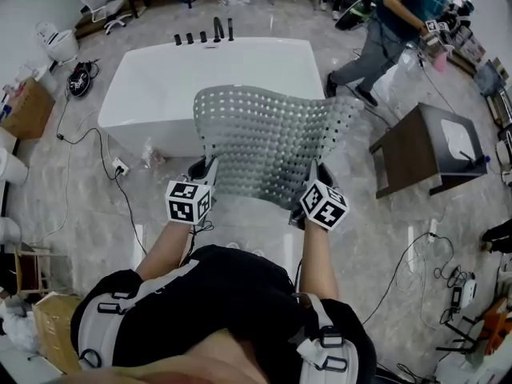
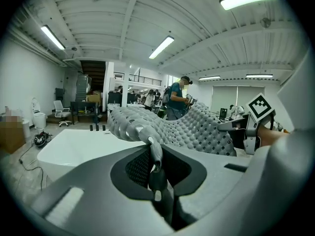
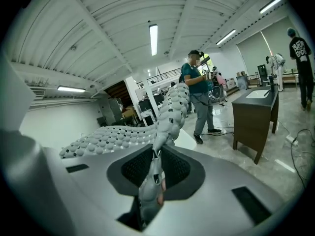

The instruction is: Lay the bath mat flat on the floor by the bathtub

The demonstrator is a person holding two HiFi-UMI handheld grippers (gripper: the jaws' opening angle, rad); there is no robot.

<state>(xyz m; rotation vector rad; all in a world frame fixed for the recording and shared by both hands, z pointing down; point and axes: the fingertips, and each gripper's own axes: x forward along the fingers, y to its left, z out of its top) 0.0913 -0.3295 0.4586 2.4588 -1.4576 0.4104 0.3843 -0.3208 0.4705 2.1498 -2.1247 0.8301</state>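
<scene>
While the left tool (image 1: 210, 168) and right tool (image 1: 314, 176) clamp its near corners, the bath mat (image 1: 264, 138) stretches between them. It hangs airborne.

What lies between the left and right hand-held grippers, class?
The grey bath mat: its near edge spans from the left hand-held gripper to the right hand-held gripper, each shut on a corner. The head view shows this.

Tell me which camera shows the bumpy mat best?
The head view: the whole bath mat spreads between the left gripper and right gripper. Each gripper view shows only its pinched edge and some bumps.
</scene>
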